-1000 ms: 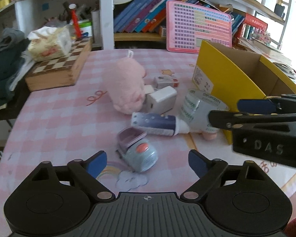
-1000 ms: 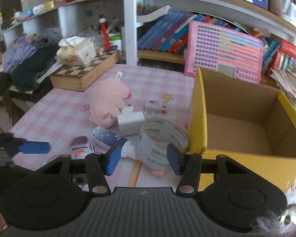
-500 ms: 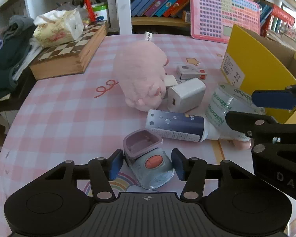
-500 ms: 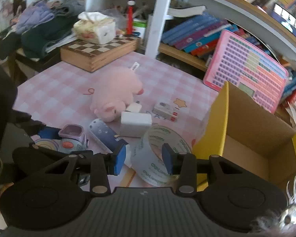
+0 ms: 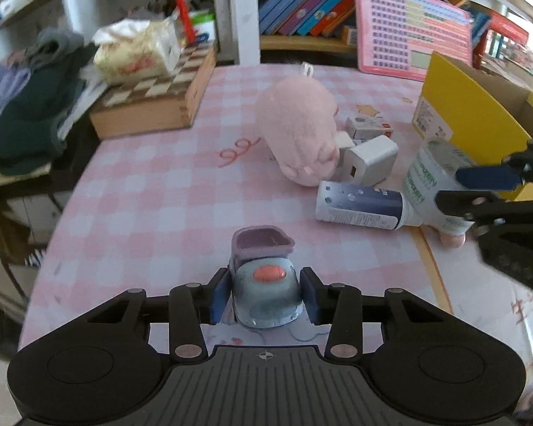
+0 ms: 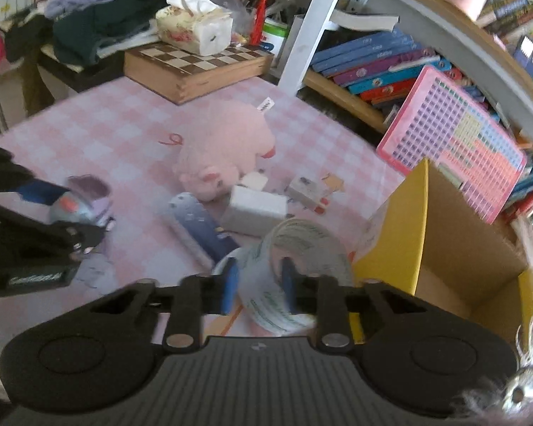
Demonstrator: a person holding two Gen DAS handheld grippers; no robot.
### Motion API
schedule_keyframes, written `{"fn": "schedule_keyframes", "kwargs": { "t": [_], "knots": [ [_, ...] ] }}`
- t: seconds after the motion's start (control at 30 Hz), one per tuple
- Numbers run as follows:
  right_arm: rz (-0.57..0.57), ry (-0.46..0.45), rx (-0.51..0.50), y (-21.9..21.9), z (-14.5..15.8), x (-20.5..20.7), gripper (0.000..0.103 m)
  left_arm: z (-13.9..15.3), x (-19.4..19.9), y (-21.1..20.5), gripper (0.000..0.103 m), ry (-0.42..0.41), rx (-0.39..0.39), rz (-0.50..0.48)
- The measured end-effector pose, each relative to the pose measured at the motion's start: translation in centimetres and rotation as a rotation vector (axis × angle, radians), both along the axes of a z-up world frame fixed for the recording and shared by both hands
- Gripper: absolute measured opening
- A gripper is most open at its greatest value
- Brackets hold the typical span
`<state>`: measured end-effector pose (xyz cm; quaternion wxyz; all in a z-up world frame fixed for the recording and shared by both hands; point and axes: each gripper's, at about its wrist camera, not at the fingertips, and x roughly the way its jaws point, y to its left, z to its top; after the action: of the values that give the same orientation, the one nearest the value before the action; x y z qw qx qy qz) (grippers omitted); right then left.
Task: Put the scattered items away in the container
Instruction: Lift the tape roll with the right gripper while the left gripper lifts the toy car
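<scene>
You are working over a pink checked tablecloth [image 5: 152, 191] in front of bookshelves, with a wooden chessboard box [image 5: 152, 103] and a tissue pack at the far left. Your left gripper [image 5: 264, 296] has just been closing, and its blue pads now press both sides of the small blue toy car [image 5: 266, 284] with the orange button and lilac open top. Your right gripper [image 6: 259, 284] has just been closing too; it pinches the wall of the clear tape roll [image 6: 295, 259], one pad outside, one inside the ring. The roll's green print is too blurred to read for certain. Just beside it stands the yellow cardboard box [image 6: 408, 227], open, with a white label on its side. Between lie a dark blue tube [image 5: 359, 206], a white charger [image 5: 371, 161], a pink plush pig [image 5: 298, 138] and a small white carton [image 5: 367, 127].
</scene>
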<state>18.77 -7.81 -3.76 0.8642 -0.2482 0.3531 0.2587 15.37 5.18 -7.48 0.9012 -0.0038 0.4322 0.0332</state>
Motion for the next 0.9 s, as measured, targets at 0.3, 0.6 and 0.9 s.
{"fn": "schedule_keyframes", "kwargs": {
  "t": [0.3, 0.6, 0.9],
  "knots": [
    [-0.08, 0.064, -0.008, 0.6, -0.6, 0.0, 0.011, -0.8, -0.3, 0.9, 0.038, 0.003, 0.008, -0.091],
    [-0.065, 0.051, -0.006, 1.9, -1.3, -0.6, 0.005, -1.4, -0.3, 1.4, 0.037, -0.002, -0.002, -0.134],
    [-0.104, 0.046, 0.178, 0.4, 2.0, -2.9, 0.005, -0.2, -0.5, 2.1, 0.037, -0.037, -0.035, -0.144]
  ]
}}
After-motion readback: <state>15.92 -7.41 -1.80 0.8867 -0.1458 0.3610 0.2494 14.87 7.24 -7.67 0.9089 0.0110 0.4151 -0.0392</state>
